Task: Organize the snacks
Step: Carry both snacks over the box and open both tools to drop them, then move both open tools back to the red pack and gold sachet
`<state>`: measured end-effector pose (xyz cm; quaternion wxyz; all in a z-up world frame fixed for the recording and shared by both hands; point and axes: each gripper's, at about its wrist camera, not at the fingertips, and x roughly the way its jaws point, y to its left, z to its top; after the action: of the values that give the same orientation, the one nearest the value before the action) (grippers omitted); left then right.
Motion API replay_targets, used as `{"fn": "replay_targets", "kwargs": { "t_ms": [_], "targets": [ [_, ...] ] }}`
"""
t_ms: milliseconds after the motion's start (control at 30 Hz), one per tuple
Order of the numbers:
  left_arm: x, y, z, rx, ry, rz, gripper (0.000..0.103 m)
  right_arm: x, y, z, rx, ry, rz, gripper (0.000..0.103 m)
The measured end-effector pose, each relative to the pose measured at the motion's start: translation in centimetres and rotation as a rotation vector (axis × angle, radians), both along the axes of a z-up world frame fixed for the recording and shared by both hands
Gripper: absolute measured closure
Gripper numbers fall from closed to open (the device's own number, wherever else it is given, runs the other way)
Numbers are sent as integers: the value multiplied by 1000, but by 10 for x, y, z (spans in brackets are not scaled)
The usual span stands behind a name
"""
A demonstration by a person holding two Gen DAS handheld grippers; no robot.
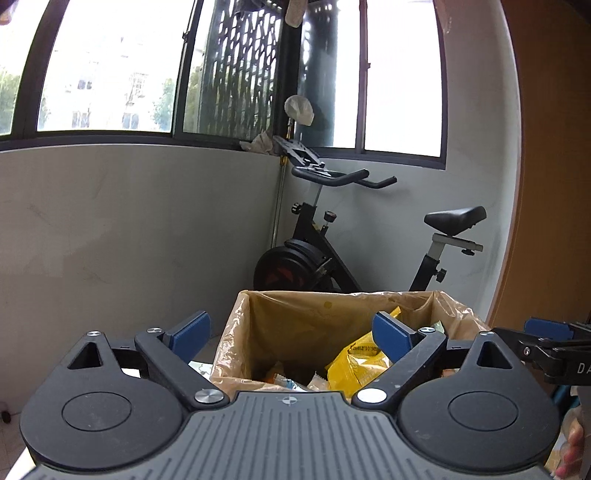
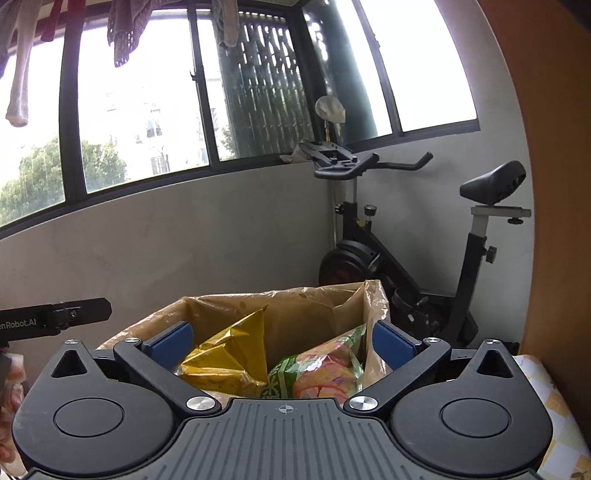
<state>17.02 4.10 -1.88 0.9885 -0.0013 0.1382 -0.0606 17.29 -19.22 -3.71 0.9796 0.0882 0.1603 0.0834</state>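
A box lined with a tan plastic bag (image 1: 295, 314) stands in front of both grippers and holds several snack packets. In the left wrist view a yellow snack bag (image 1: 356, 365) lies inside with small wrappers beside it. In the right wrist view the lined box (image 2: 314, 306) holds a yellow bag (image 2: 229, 358) and a green and pink bag (image 2: 321, 365). My left gripper (image 1: 291, 336) is open and empty above the near rim. My right gripper (image 2: 282, 341) is open and empty above the box. Each gripper shows at the edge of the other's view.
A black exercise bike (image 1: 332, 254) stands behind the box in the corner under the windows. A brown wooden panel (image 1: 554, 184) rises at the right. A patterned yellow tablecloth (image 2: 557, 413) shows at the lower right. Laundry (image 2: 125, 29) hangs above the window.
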Motion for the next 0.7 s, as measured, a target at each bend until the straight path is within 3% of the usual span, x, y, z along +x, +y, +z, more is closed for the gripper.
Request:
{"fn": "replay_targets", "kwargs": {
  "t_ms": [167, 367, 700],
  "targets": [
    [-26, 6, -9, -16, 6, -28, 7, -29, -2, -4, -16, -34, 31, 0],
    [-42, 13, -38, -50, 94, -57, 7, -54, -8, -24, 9, -9, 52, 0],
    [-37, 0, -109, -44, 275, -99, 10, -67, -5, -83, -22, 129, 108, 0]
  ]
}}
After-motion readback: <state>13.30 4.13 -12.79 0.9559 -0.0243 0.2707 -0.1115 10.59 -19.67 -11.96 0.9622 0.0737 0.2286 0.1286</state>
